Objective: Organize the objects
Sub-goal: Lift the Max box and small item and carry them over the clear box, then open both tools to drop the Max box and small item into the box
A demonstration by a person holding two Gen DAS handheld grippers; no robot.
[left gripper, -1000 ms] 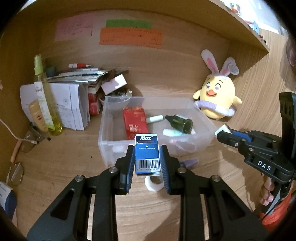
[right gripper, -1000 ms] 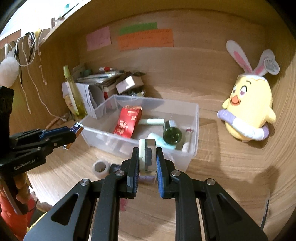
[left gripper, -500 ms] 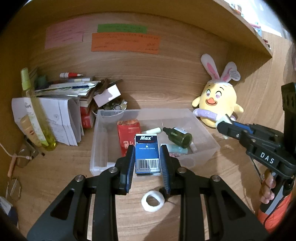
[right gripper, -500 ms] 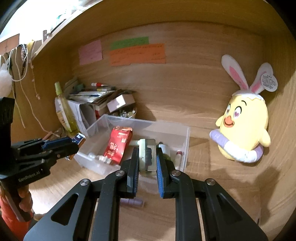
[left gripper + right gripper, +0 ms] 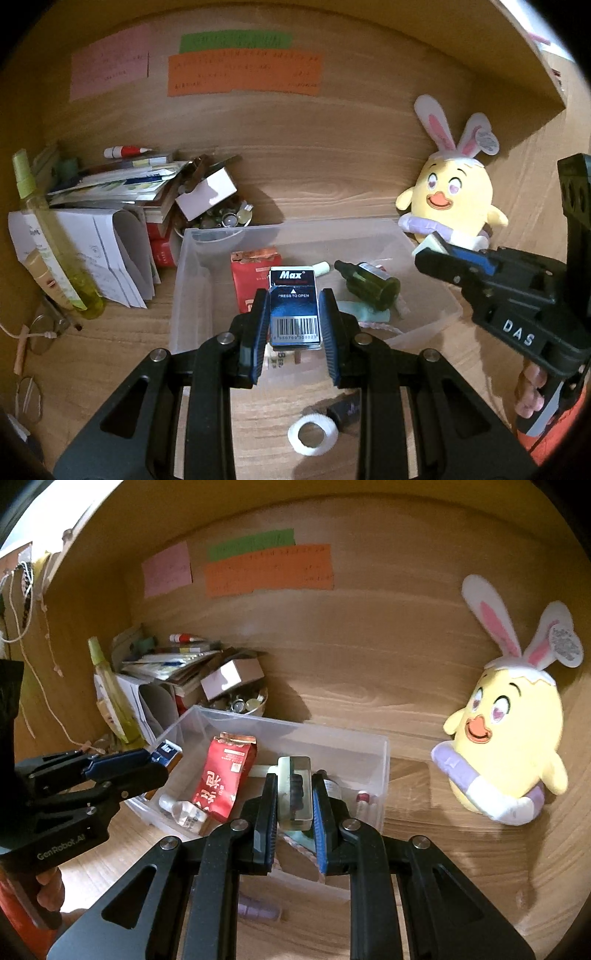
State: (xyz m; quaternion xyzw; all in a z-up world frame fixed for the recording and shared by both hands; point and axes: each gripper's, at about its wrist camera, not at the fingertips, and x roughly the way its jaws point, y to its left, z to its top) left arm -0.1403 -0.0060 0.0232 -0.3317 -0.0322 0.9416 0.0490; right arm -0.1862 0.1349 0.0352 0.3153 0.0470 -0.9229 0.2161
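Note:
My left gripper (image 5: 294, 295) is shut on a blue "Max" staple box (image 5: 293, 317), held upright over the near edge of a clear plastic bin (image 5: 295, 226). My right gripper (image 5: 294, 779) is shut on a pale translucent block (image 5: 293, 794) with a dark core, above the bin's (image 5: 295, 723) right half. Each wrist view shows the other gripper from the side: the right gripper (image 5: 432, 254) and the left gripper (image 5: 159, 757). Inside the bin lie a red packet (image 5: 225, 775), a dark green bottle (image 5: 373, 286), a white tube (image 5: 321, 266) and a small clear bottle (image 5: 183, 812).
A yellow plush chick (image 5: 506, 738) with bunny ears leans on the back wall at right. Stacked papers (image 5: 110, 192), a spray bottle (image 5: 40, 236) and a bowl of small items (image 5: 221, 218) crowd the left. A white tape ring (image 5: 313, 435) and a purple tube (image 5: 256, 910) lie before the bin.
Both grippers have moved forward side by side, from in front of the bin to over it. The tape ring has slipped down towards the bottom of the left view. Both grips are unchanged.

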